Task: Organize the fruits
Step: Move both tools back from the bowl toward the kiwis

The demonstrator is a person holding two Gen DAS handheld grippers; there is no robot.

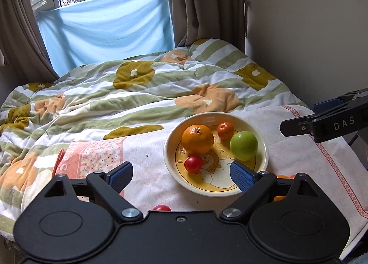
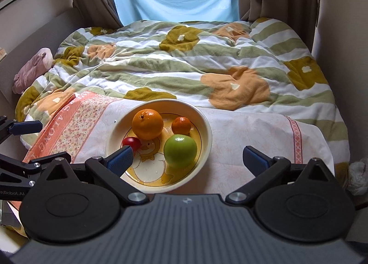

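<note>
bowl (image 2: 208, 135): mid-frame, holding orange (image 2: 147, 123), green apple (image 2: 180, 150), tomato (image 2: 131, 142)
left tongs (image 1: 180, 175): apart, empty
right tongs (image 2: 187, 159): apart, empty

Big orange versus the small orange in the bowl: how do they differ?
The big orange is clearly larger than the small orange. The big orange sits left, next to the red fruit; the small orange sits right, behind the green apple. Both are round, orange and lie in the bowl.

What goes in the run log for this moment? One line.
left gripper: open, empty | right gripper: open, empty | bowl: orange, tangerine, green apple, red tomato
</note>
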